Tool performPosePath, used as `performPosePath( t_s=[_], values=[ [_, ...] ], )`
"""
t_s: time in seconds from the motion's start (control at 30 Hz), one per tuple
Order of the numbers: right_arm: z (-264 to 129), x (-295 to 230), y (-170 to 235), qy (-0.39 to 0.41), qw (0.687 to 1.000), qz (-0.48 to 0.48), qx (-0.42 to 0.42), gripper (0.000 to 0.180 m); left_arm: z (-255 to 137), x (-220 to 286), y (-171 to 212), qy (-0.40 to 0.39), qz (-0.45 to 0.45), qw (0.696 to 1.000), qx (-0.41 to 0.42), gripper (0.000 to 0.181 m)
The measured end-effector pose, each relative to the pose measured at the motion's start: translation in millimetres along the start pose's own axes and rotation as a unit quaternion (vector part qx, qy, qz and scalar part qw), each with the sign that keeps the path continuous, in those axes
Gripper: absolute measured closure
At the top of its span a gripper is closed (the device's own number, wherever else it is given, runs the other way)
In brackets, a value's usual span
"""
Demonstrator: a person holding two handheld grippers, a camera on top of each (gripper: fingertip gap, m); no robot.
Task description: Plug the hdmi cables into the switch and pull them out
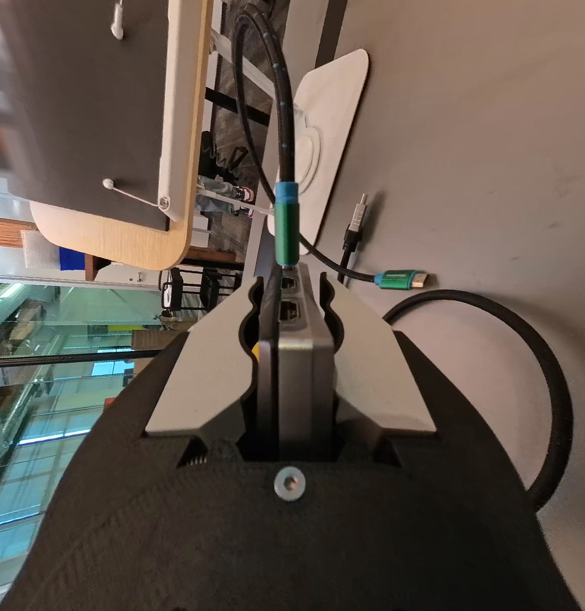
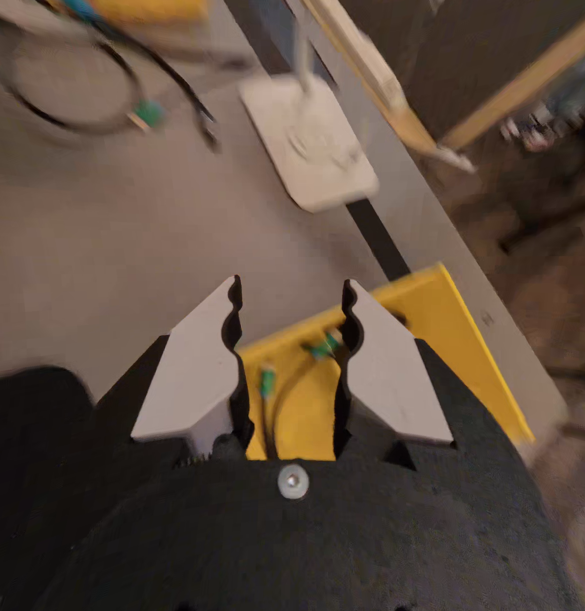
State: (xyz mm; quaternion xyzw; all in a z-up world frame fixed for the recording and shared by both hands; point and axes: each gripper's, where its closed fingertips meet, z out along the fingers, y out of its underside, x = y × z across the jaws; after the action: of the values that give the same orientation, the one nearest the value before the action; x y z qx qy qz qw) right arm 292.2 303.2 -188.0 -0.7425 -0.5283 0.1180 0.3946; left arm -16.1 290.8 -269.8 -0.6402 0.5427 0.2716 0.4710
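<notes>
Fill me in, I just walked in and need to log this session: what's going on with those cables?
The left gripper is shut on a grey HDMI switch, held off the grey table. One green-ended HDMI cable is plugged into its far port; two nearer ports look empty. Another green plug lies loose on the table. The right gripper is open and empty, over a yellow tray holding two more green-ended cables.

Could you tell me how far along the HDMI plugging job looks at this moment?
One green-ended cable already sits in the far port of the switch, which the left tool clamps. Two nearer ports are still empty. The right tool is open, holding nothing, over a yellow tray with more green plugs. Another loose plug lies on the table. Remaining insertions and all unplugging are left.
</notes>
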Motion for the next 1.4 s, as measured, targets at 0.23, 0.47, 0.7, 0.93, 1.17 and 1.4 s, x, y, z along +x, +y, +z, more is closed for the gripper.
performPosePath(
  t_s=[0.23,0.47,0.7,0.93,1.17,1.4],
  values=[
    [75,-129,-94,-0.200,0.974,0.006,0.106,0.132,-7,-5,-7,-0.020,0.006,1.000,0.011,0.147],
    [148,-176,-114,-0.313,0.933,0.109,0.142,0.128,-13,-15,-12,-0.036,-0.005,0.999,0.024,0.147],
    [166,-174,-155,-0.342,0.891,0.178,0.242,0.128,-14,-12,-19,-0.036,0.000,0.999,0.033,0.147],
    [165,-174,-162,-0.351,0.884,0.169,0.260,0.153,-15,-11,-22,-0.038,0.002,0.998,0.040,0.147],
    [165,-175,-163,-0.359,0.880,0.164,0.265,0.160,-16,-10,-25,-0.038,0.001,0.998,0.043,0.147],
    [165,-174,-161,-0.311,0.904,0.133,0.262,0.160,-12,-10,-18,-0.031,-0.009,0.999,0.024,0.147]
  ],
)
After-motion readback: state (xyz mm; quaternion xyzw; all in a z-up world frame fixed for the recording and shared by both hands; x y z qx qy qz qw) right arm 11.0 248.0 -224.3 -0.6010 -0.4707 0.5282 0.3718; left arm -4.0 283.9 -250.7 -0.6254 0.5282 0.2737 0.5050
